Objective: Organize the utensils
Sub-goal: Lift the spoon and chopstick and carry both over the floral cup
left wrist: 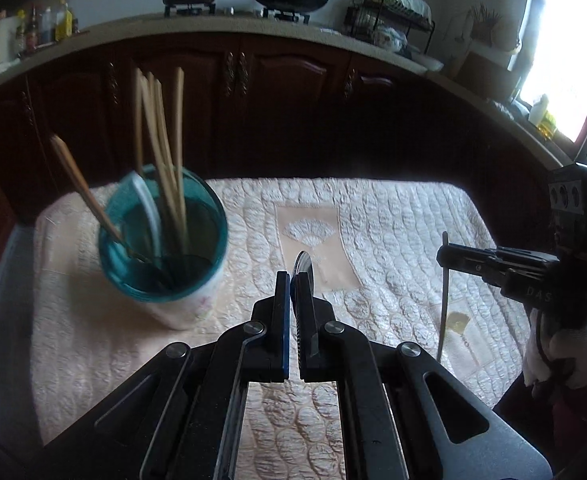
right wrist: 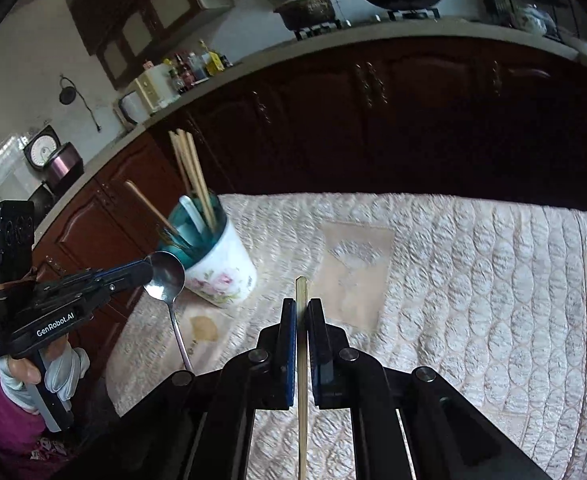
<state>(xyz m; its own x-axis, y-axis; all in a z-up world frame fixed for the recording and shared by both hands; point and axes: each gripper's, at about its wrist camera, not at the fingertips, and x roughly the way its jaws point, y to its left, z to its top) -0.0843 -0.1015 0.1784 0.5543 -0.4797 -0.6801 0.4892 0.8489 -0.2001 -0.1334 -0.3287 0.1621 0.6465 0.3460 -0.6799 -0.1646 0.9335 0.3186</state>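
Left wrist view puts us right behind our left hand-held gripper (left wrist: 293,280), whose two fingers are pressed together on a metal spoon (left wrist: 304,266); the bowl of the spoon pokes up just beyond the fingertips, and from the right wrist view we see its thin handle hanging down below the grip toward the worktop (right wrist: 473,280). Our right hand-held gripper (right wrist: 302,308) is likewise clamped, on a single pale chopstick (right wrist: 301,352) that stands nearly upright between its pads, its top just clear of the fingertips and its lower length running down out of the picture. Both utensils are lifted off the quilted cloth that covers the worktop. Further out, to the left and a little beyond the spoon, stands the utensil cup (left wrist: 181,292), a white floral cup with a teal inner rim, already holding a bundle of chopsticks (left wrist: 161,128), a wooden-handled utensil (left wrist: 81,184) leaning out to the left, and a white spoon (left wrist: 149,208). Behind the worktop runs a dark cabinet front, with pots on a stove above it. We judge that we are in the carrying step, with two pieces picked up and neither yet dropped in. The next move calls for bringing each piece over the cup's mouth in turn, tipping the spoon so its handle points down, finding a gap beside the standing chopsticks, and only then letting go, without nudging the cup.
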